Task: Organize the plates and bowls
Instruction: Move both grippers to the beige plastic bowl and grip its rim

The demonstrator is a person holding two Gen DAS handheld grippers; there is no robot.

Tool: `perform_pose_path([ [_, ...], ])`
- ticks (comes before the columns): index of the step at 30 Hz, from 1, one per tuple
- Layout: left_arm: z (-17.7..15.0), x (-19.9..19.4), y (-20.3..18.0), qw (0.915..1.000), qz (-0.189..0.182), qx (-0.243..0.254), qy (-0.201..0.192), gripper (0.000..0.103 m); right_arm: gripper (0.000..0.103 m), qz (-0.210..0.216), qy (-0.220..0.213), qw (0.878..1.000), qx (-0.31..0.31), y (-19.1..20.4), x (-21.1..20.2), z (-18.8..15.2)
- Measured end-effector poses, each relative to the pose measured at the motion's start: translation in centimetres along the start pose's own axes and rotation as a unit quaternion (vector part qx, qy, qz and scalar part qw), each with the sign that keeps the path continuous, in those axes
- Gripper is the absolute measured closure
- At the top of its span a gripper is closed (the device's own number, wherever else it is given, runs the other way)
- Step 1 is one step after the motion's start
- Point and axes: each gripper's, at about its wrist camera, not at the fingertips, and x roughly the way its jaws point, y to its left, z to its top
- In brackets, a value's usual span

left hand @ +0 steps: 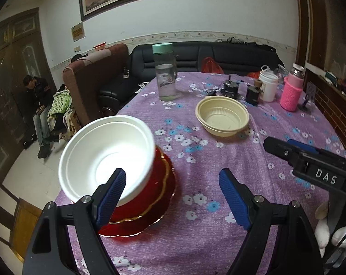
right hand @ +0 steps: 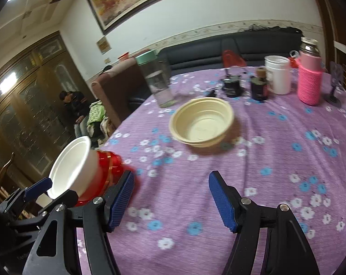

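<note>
blue ribbed fingers (left hand: 114, 192) of the left gripper (left hand: 173, 197) sit closest to the lens, spread wide with nothing between them. its left finger overlaps the near rim of the white bowl (left hand: 106, 153) in the picture, but whether it touches i can't tell.

white bowl sits tilted on top of the red plates (left hand: 150, 197), a stack with gold edges near the table's left edge. looks like the collecting pile: plates underneath, bowls on top. the tilt suggests it's not seated flat, likely because the plate below is curved; could slide if bumped.

right gripper (right hand: 171, 199) also stands spread wide and empty, hovering over the purple flowered tablecloth (right hand: 276, 155), aimed toward the cream bowl (right hand: 201, 122). that bowl stands upright alone mid-table, well apart from the red stack, so my guess is it's the next thing to gather. in the left view the right gripper shows as a black bar at the right edge.

back of the table: water bottle (left hand: 165, 73) with green lid, white cup (left hand: 268, 86), pink knitted flask (left hand: 291, 89), small dark jars (left hand: 230, 87). all well clear of the bowls, probably not part of the job.

task judged partway: one bowl stacked, one still loose.
</note>
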Motion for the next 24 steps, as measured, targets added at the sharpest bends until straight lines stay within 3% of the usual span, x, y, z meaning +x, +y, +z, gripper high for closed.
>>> perform_pose_path([
  [7,0.8,1.4,-2.8,0.9996,-0.003,0.022,0.017,0.021,0.031,-0.013,-0.003,0.999,0.029,-3.7,-0.2,0.1],
  [12,2.3,3.0,-3.9,0.9988,-0.029,0.013,0.037,0.021,0.031,-0.019,0.001,0.998,0.057,-6.3,0.1,0.5],
  [18,7.2,5.5,-3.0,0.9925,-0.092,-0.068,0.042,0.021,0.031,-0.039,-0.005,0.995,0.091,-8.9,1.4,2.1],
  [24,10.7,10.5,-2.3,0.9837,-0.086,-0.146,0.06,0.021,0.031,-0.045,-0.004,0.992,0.121,-10.4,5.0,4.7],
])
